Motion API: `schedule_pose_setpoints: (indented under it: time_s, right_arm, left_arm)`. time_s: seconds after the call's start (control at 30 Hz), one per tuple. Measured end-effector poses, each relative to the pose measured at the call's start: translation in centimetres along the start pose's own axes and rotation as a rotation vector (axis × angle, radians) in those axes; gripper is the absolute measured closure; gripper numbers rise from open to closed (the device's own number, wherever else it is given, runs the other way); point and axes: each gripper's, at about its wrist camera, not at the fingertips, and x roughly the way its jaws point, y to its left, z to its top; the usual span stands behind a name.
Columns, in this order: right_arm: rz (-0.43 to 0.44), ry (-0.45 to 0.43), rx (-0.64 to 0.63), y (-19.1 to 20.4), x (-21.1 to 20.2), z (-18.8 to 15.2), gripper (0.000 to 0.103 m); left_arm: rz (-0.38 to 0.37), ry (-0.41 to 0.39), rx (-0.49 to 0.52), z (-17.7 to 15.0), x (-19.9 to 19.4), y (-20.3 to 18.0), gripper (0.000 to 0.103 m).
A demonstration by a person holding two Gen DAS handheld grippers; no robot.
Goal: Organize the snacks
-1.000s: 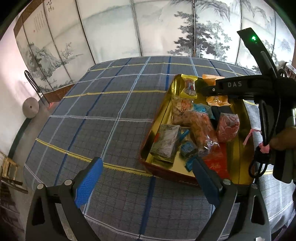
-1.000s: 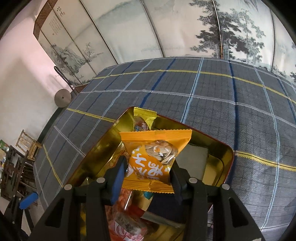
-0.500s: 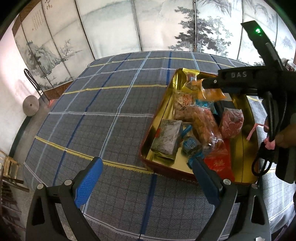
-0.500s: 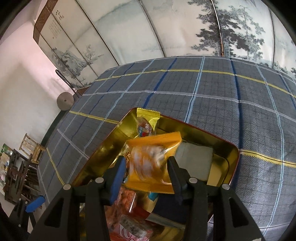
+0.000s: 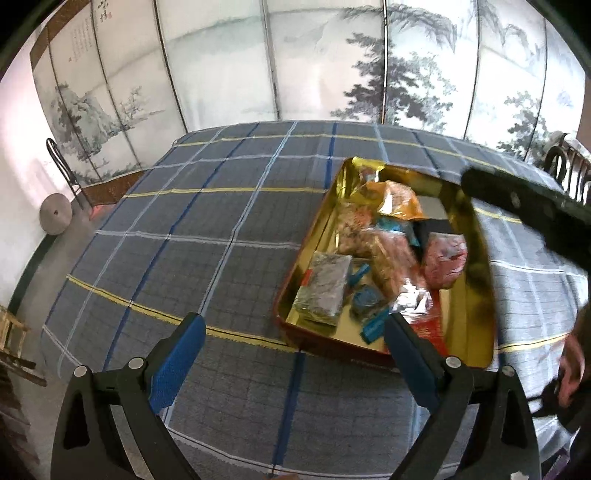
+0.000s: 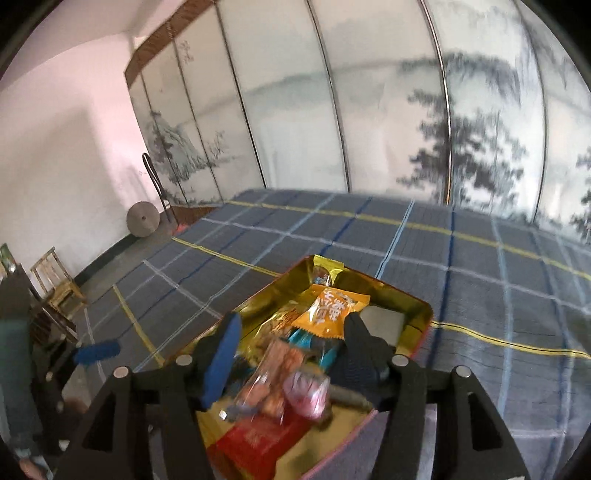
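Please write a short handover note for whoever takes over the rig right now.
Right gripper: jaws opening, nothing between the pads; orange packet lies in the tin.
Left gripper: open, empty, hovering at the tin's near edge.
Done: all visible snacks are in the tin, piled loosely on the checked cloth.
Left: probably tidying the pile; no snacks show outside the tin.

White characters mark the orange snack packet (image 6: 327,309) and calligraphy marks the folding screen (image 5: 99,14); neither is legible.
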Motion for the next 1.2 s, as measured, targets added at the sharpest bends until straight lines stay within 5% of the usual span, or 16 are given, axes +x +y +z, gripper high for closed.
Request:
schedule_pose_setpoints:
  time_s: [0.4,0.6,0.73,0.87,1.03,1.2]
  right_arm:
    - [-0.071,-0.101,-0.061,2.2,-7.6,-2.6,0.041]
    - [-0.093,-0.166,-0.050,1.9,-11.5,-2.7,0.041]
    - [-0.104,-0.200,-0.053,1.8,-13.4,-2.6,0.041]
    - [-0.108,-0.218,-0.056,2.0,-14.8,-2.8,0.040]
    - [-0.107,-0.231,-0.066,2.3,-15.5,-3.0,0.040]
    - [-0.110,-0.234,-0.064,2.4,-15.9,-3.2,0.040]
  left_arm:
    - [-0.049,-0.174,-0.002,0.0,-6.6,-0.8,0.002]
    - [0.013,-0.360,-0.047,-0.1,-12.0,-0.7,0.001]
    - [-0.044,-0.461,-0.099,0.1,-14.9,0.2,0.000]
    - [-0.078,-0.446,-0.084,0.7,-15.7,-0.2,0.000]
    - [-0.002,-0.431,-0.043,0.3,-16.2,-1.6,0.000]
    - [-0.012,-0.445,-0.035,-0.1,-16.7,-2.0,0.000]
